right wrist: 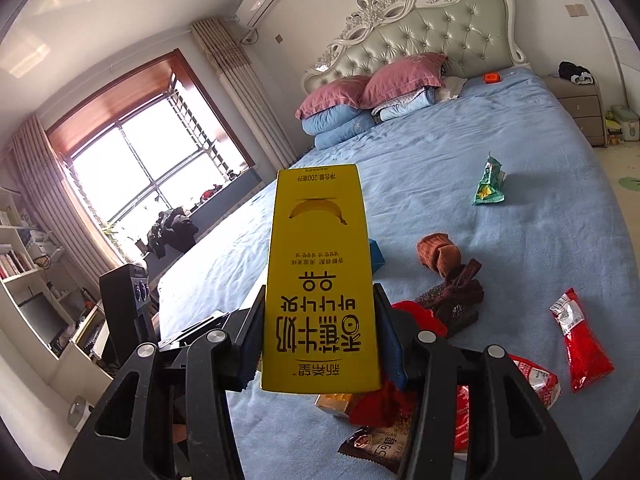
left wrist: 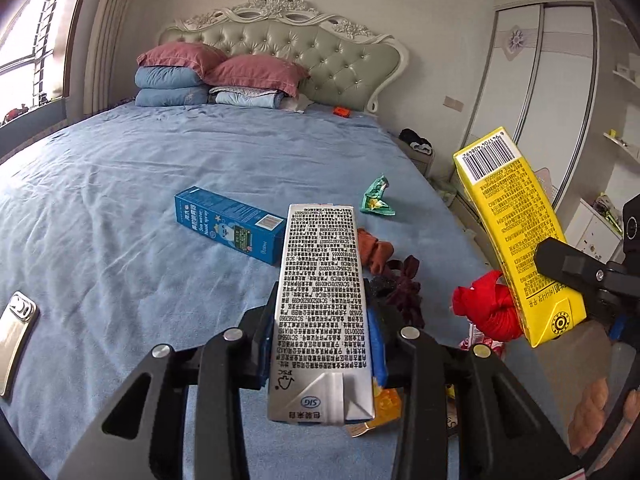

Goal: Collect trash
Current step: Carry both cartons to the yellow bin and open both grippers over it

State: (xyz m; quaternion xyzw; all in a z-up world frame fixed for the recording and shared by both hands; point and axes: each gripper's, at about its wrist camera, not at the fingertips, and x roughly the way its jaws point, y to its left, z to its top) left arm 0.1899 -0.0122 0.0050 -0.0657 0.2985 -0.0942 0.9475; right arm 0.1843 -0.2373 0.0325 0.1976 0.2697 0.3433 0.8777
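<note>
My left gripper (left wrist: 325, 320) is shut on a silver drink carton (left wrist: 320, 256) printed with black text, held lengthwise above the blue bed sheet (left wrist: 120, 208). My right gripper (right wrist: 320, 308) is shut on a yellow banana-milk carton (right wrist: 320, 236). The left wrist view shows that carton (left wrist: 514, 216) and the gripper (left wrist: 560, 272) raised at the right. On the bed lie a blue box (left wrist: 228, 222), a green wrapper (right wrist: 489, 184), a red packet (right wrist: 580, 348), a brown snack wrapper (right wrist: 380, 446) and an orange packet (left wrist: 386, 408).
A brown sock (right wrist: 436, 252), a dark maroon sock (right wrist: 460, 292) and red cloth (left wrist: 486, 306) lie among the wrappers. A phone (left wrist: 16, 328) rests near the bed's left edge. Pillows (left wrist: 224, 68) and the headboard (left wrist: 280, 36) are at the far end, a nightstand (right wrist: 580, 108) beside it.
</note>
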